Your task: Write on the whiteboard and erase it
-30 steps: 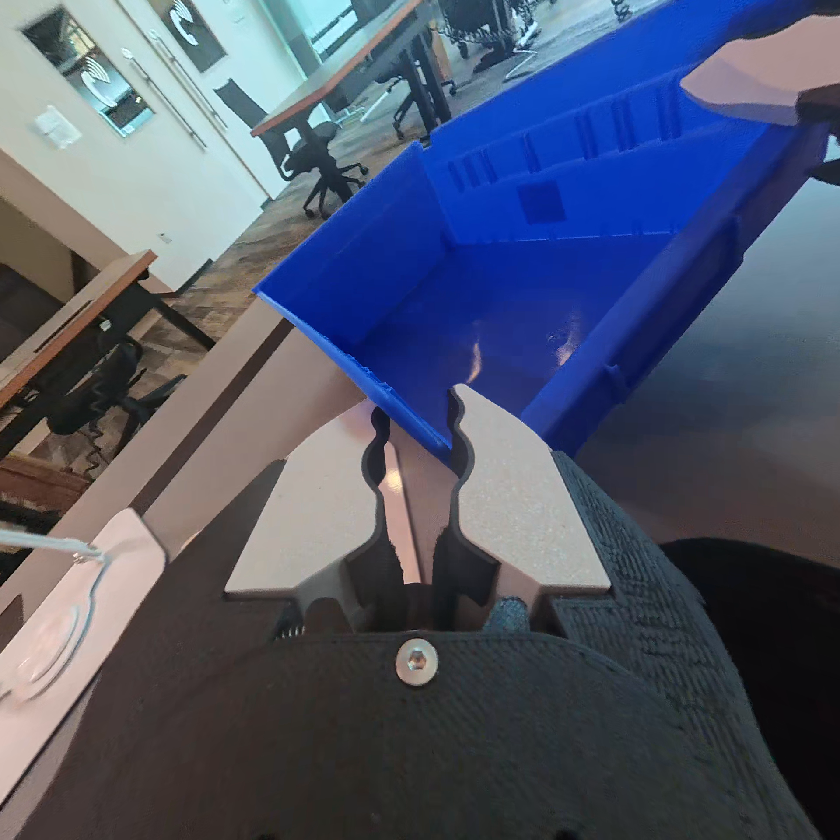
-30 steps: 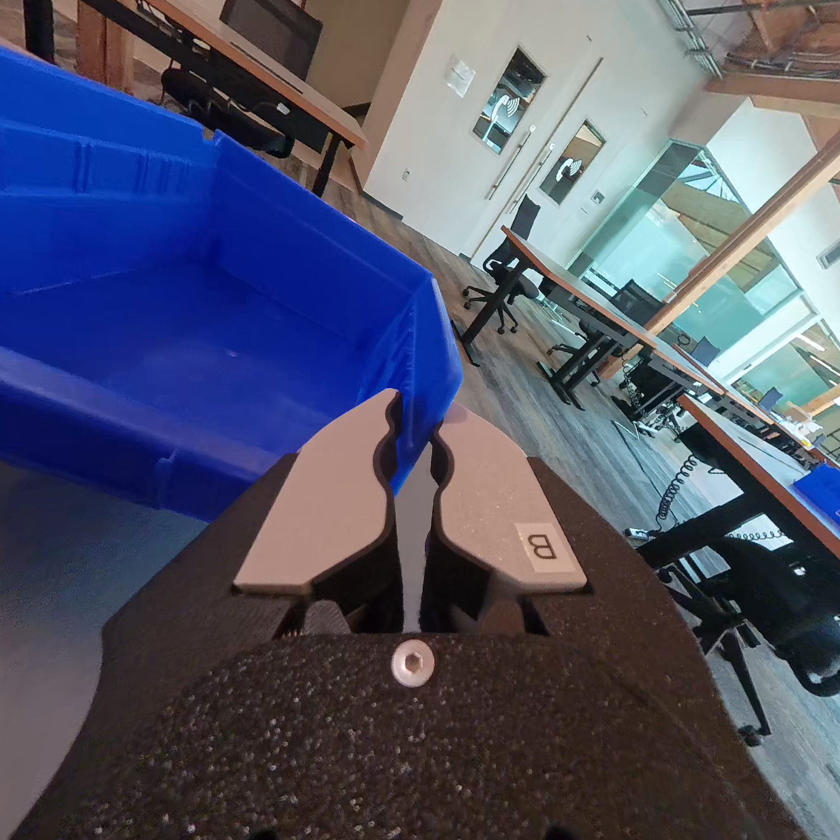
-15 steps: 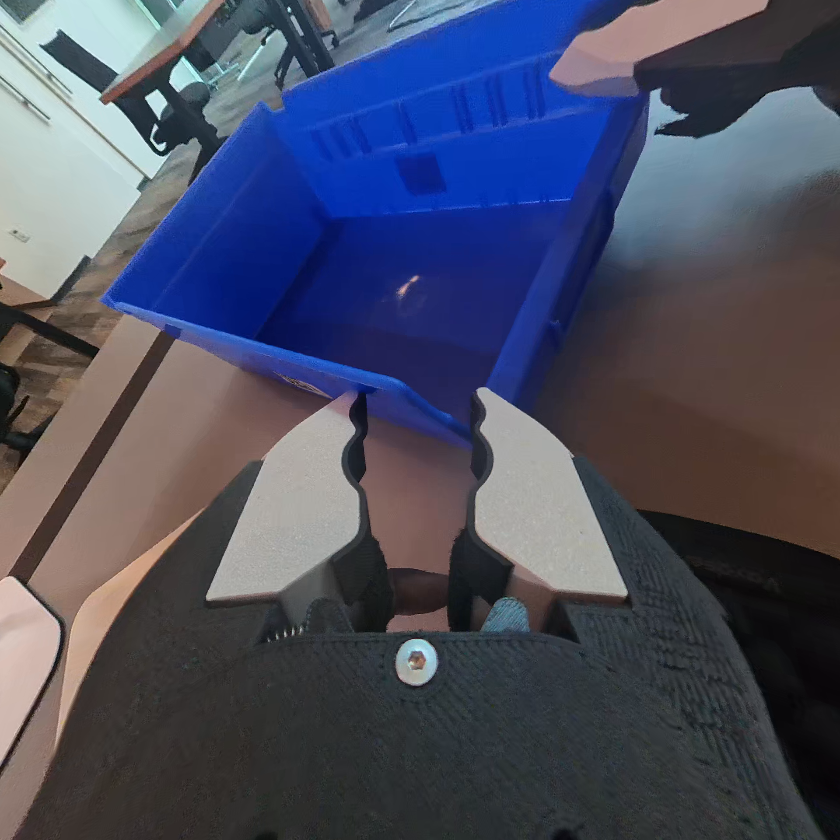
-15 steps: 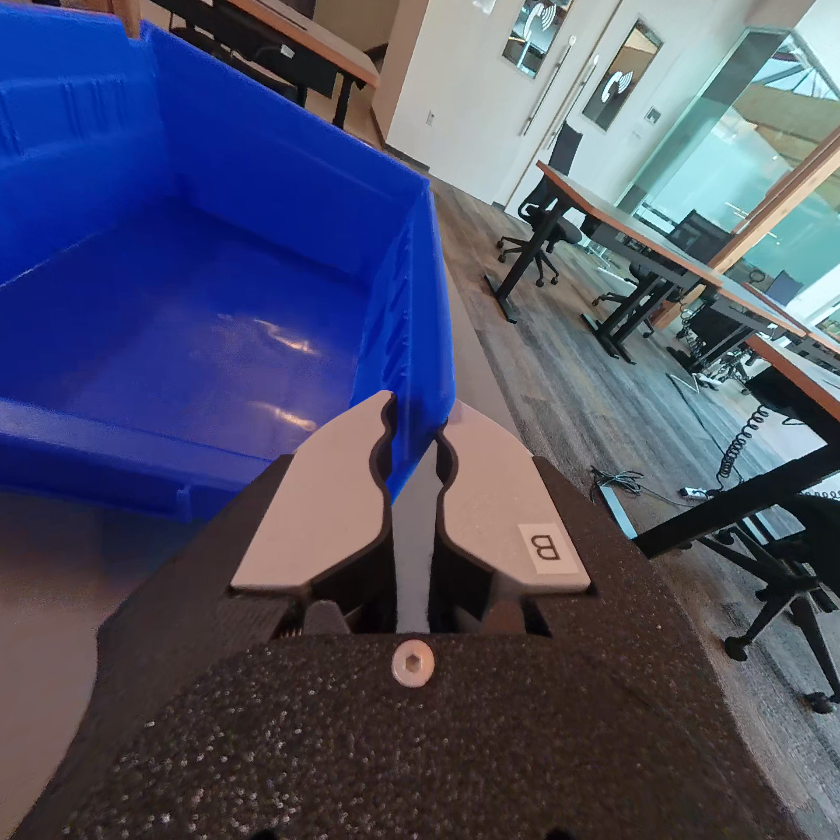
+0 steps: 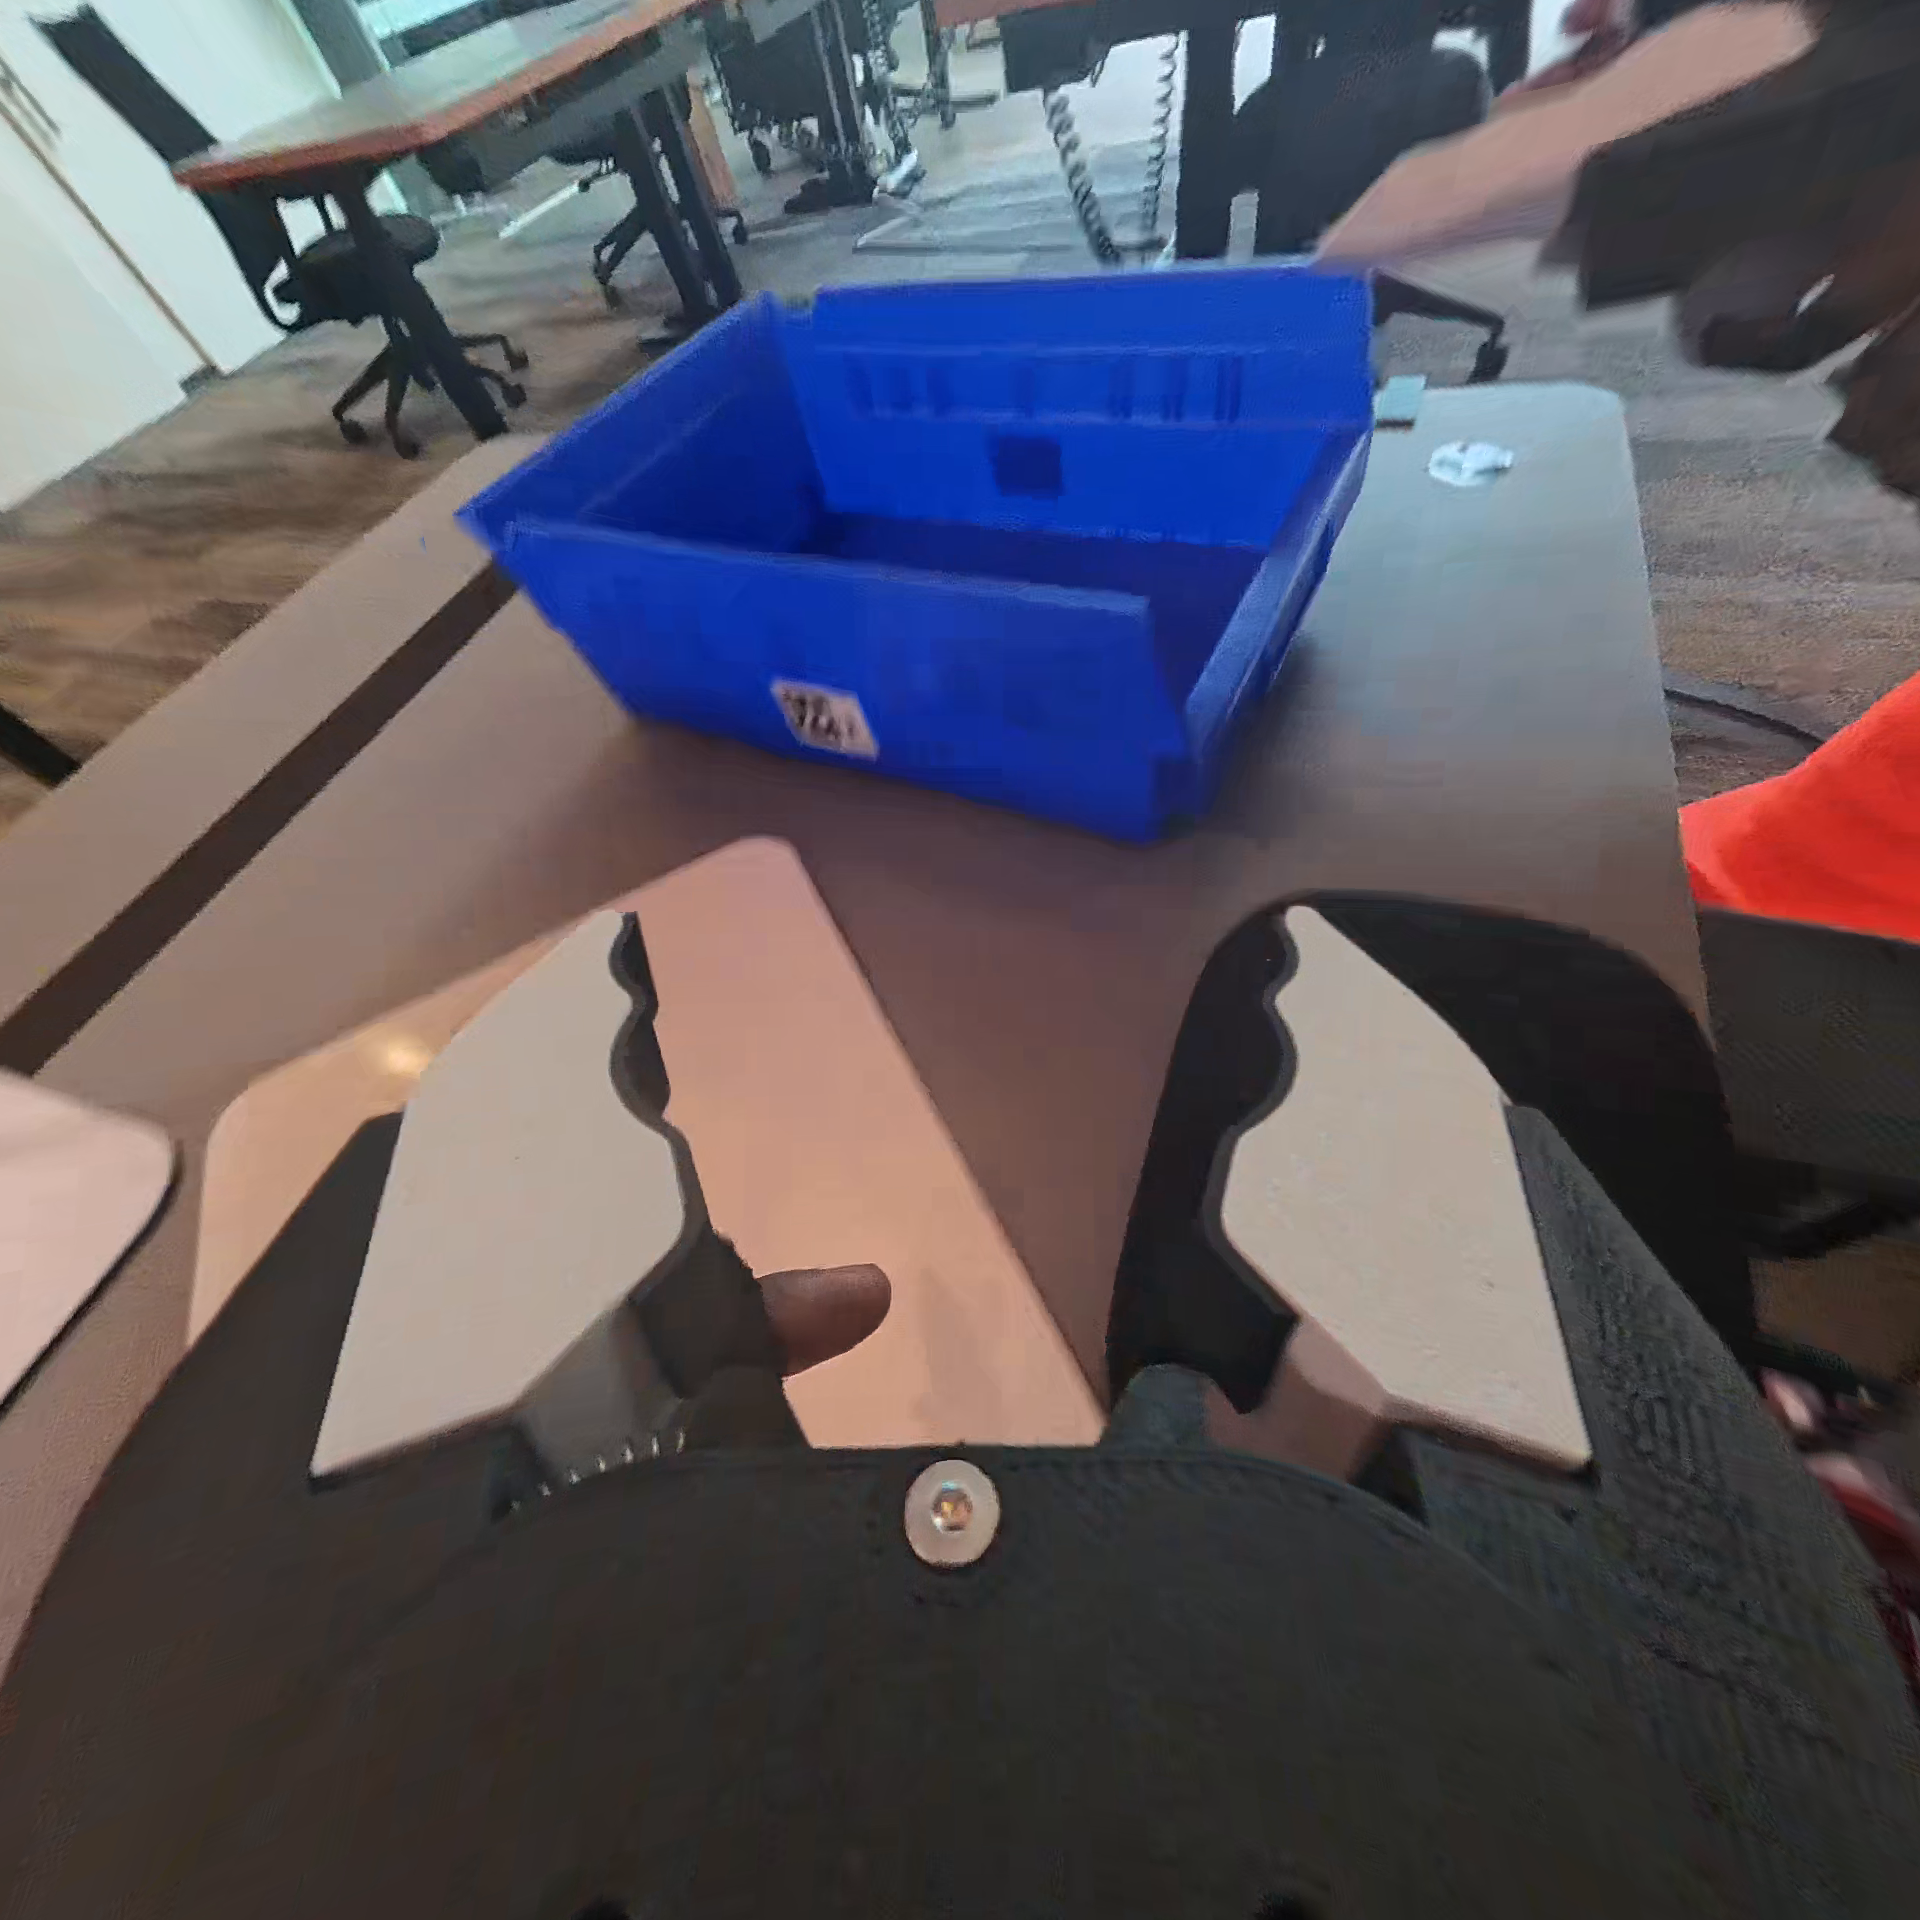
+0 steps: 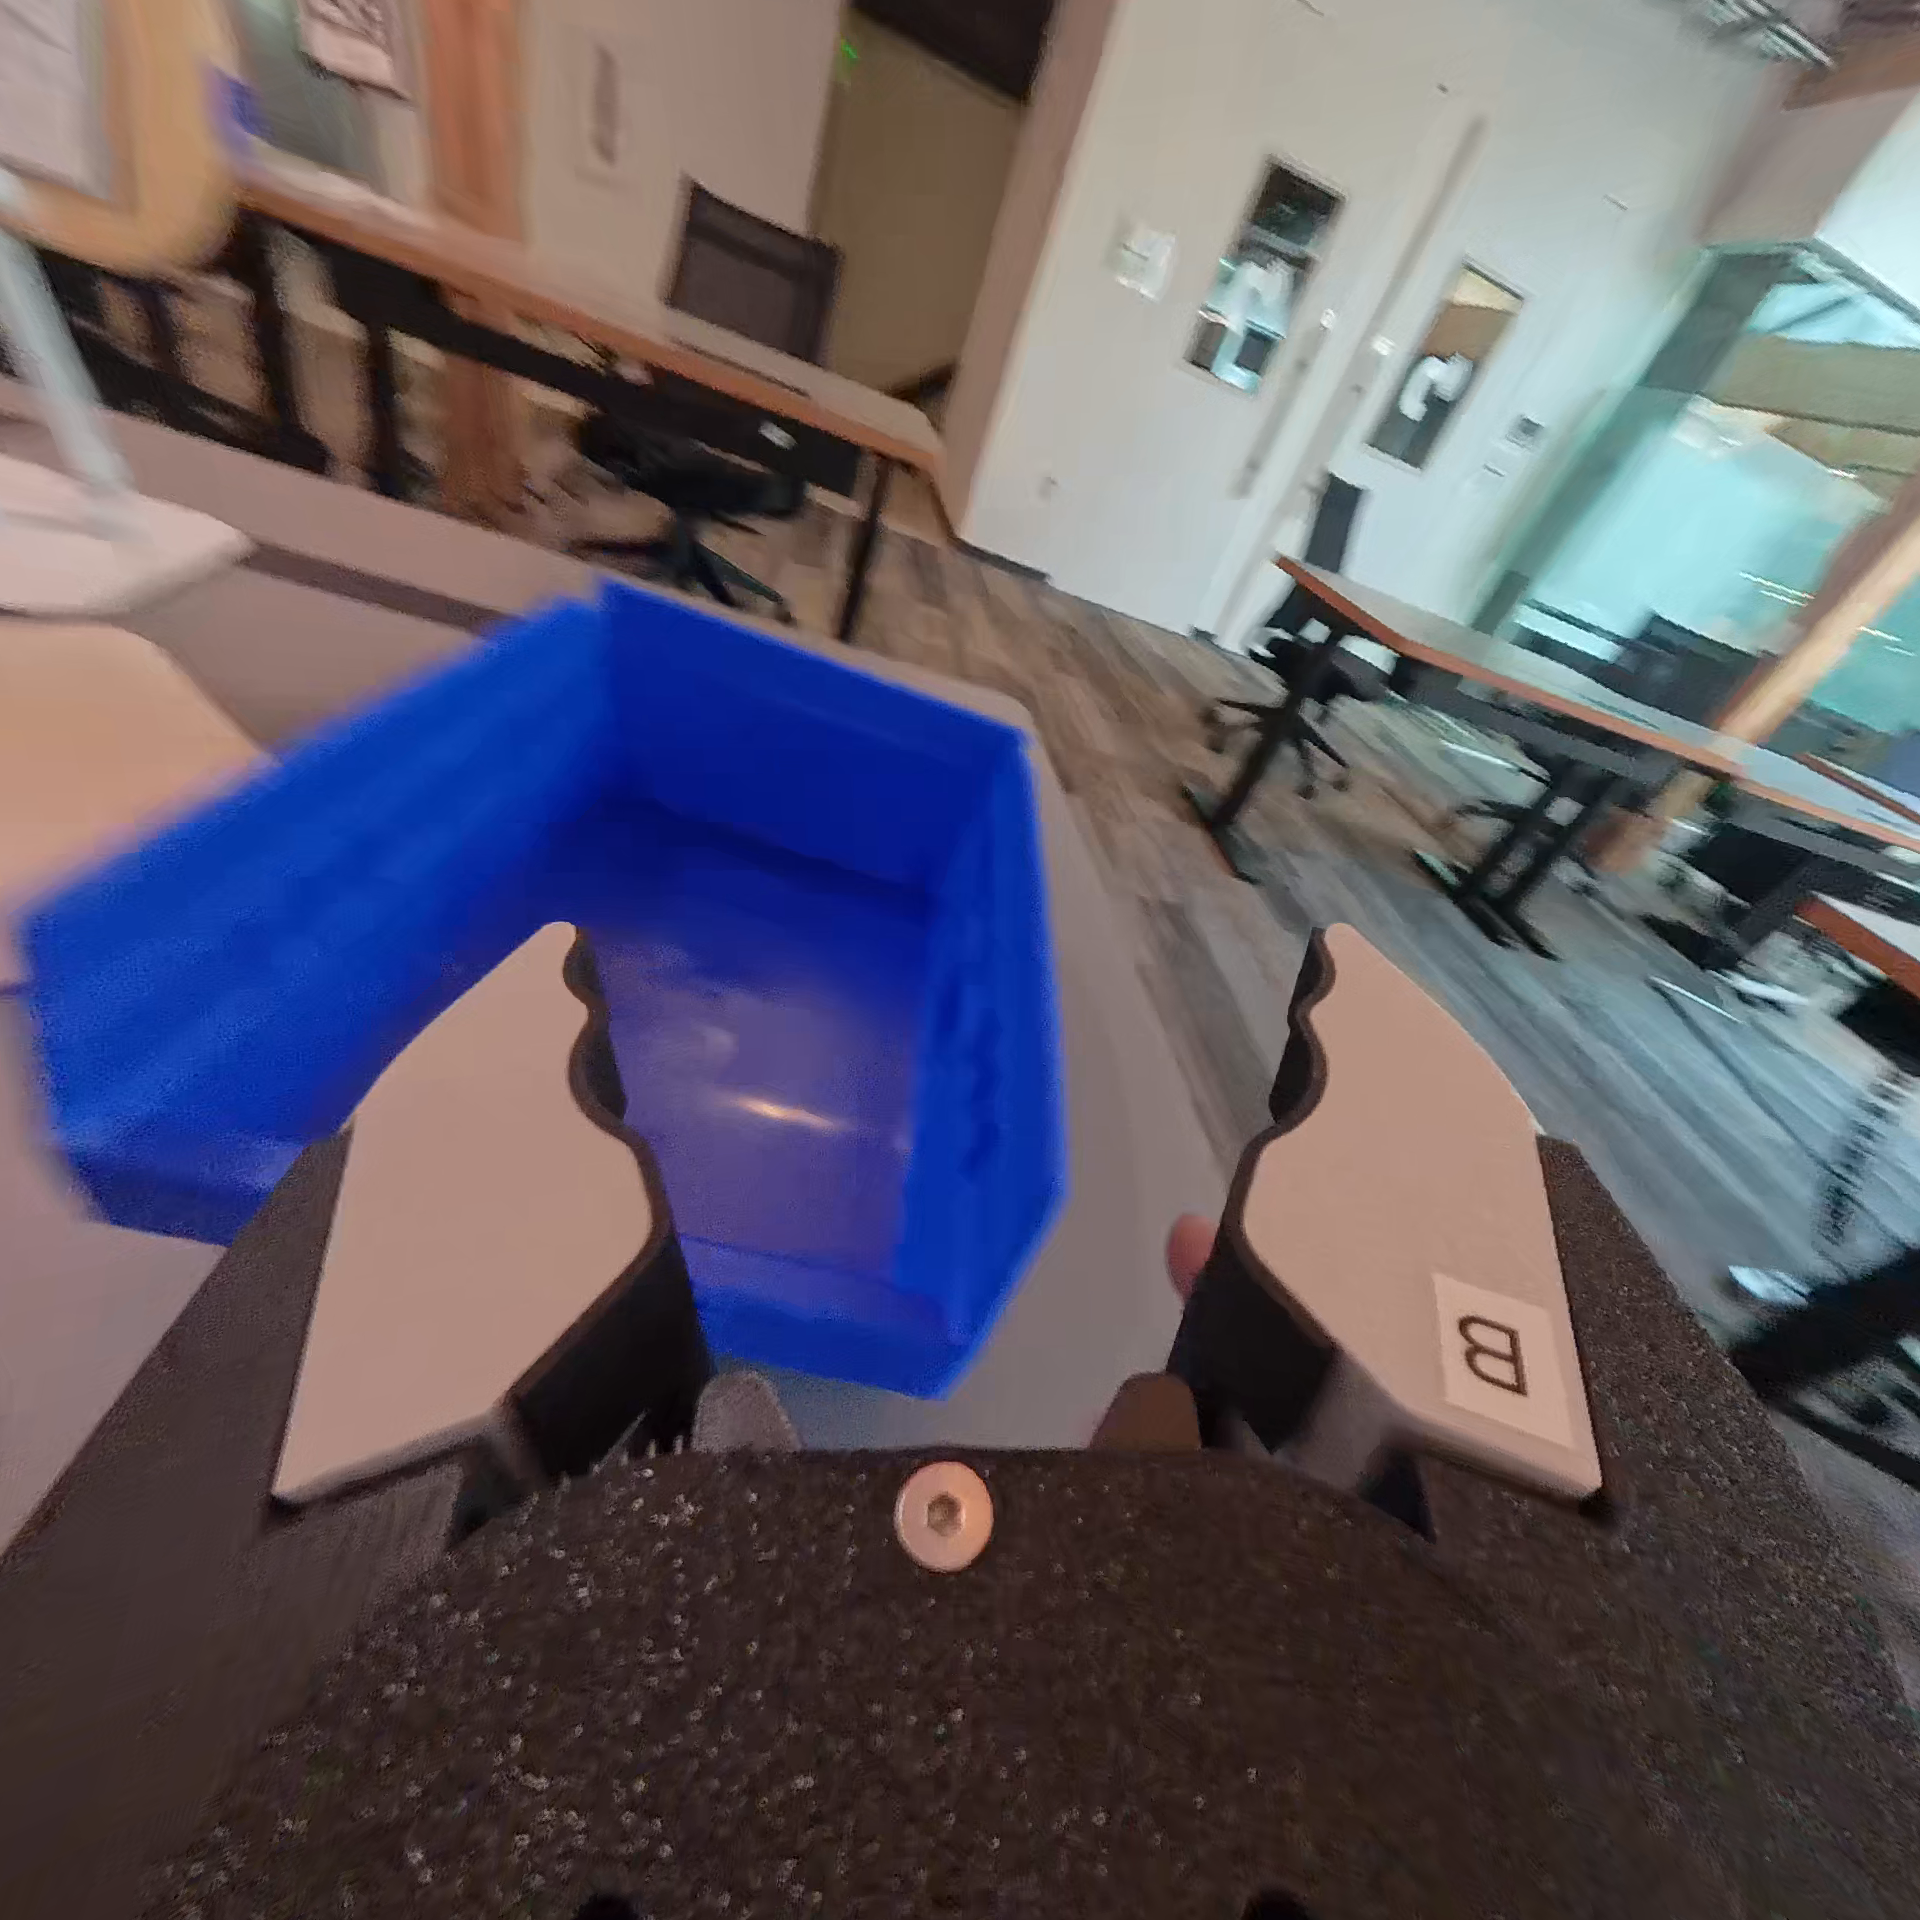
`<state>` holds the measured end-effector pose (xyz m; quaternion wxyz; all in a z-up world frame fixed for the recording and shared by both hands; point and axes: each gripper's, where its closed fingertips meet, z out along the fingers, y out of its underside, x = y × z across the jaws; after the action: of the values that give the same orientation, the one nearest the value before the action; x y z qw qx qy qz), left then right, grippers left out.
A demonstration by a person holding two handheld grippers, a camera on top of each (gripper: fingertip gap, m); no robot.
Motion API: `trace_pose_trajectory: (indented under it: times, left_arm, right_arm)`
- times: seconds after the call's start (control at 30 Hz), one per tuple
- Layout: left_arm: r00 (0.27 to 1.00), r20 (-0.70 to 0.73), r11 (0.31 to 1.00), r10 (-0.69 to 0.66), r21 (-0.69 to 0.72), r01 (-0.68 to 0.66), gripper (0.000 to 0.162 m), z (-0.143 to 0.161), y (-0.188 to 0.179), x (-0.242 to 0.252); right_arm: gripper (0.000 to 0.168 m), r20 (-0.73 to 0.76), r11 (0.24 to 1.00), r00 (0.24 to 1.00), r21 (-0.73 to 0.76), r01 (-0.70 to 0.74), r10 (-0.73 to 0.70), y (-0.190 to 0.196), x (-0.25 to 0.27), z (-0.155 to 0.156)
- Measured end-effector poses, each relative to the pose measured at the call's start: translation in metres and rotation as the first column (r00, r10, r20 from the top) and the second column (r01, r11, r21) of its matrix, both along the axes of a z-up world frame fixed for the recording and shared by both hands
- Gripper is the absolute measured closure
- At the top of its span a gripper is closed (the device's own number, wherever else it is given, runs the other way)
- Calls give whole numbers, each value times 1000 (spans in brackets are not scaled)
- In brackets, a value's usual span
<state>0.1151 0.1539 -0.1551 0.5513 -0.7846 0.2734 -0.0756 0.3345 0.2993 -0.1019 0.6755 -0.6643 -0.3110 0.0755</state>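
Fingers on L gripper (image 5: pixel 956 935) & R gripper (image 6: pixel 945 945) wide apart, wavy-edged, before glossy blue plastic bin (image 5: pixel 935 582).

Even indoor daylight, brightest from glass walls at 3 o'clock in right wrist view. Motion blur smears the blue plastic bin (image 6: pixel 790 790); glare streak on its floor. Wide-angle bending at edges; 1 o'clock corner of left wrist view blurred.

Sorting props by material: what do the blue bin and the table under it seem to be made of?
Blue bin: looks like moulded plastic, fairly glossy, with ribbed walls and a light glint on its floor. Table: smooth dark grey-brown top, probably laminate, though blur leaves it uncertain.
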Motion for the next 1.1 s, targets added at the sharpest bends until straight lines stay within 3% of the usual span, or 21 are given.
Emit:
trace_pose_trajectory:
  times: [0.1,0.2,0.27,0.37,0.5,0.53,0.63,0.67,0.97,1.1]
  left_arm:
    - [995,-27,994,94,-55,-95,52,-14,-37,-59]
    - [977,-92,972,192,-122,-202,52,-38,-80,-111]
    - [959,-120,946,256,-171,-274,52,-53,-107,-139]
    - [941,-103,916,322,-218,-337,53,-66,-142,-164]
    - [923,-56,905,382,-180,-385,62,-59,-173,-186]
    - [916,-49,900,398,-171,-401,63,-55,-179,-191]
    - [897,-24,886,442,-145,-441,65,-41,-193,-206]
    - [892,-13,883,452,-138,-450,66,-37,-197,-210]
    - [861,49,862,506,-50,-504,72,6,-233,-239]
    - [813,35,814,581,-11,-581,77,24,-255,-269]
  right_arm:
    - [58,-55,957,960,-90,-277,273,-55,-66,23]
    - [55,18,788,831,-330,-520,556,-120,-141,-3]
    - [52,88,667,745,-524,-530,661,-152,-178,-44]
    - [47,181,553,675,-737,-388,715,-174,-212,-110]
    - [39,287,543,653,-808,-228,701,-165,-235,-157]
    - [40,261,515,655,-826,-229,709,-168,-242,-158]
    - [42,335,546,625,-819,-177,705,-169,-252,-167]
    - [33,339,536,618,-829,-160,709,-173,-255,-170]
    - [29,332,544,651,-826,-149,682,-182,-279,-172]
    - [29,345,553,624,-815,-170,701,-197,-283,-173]
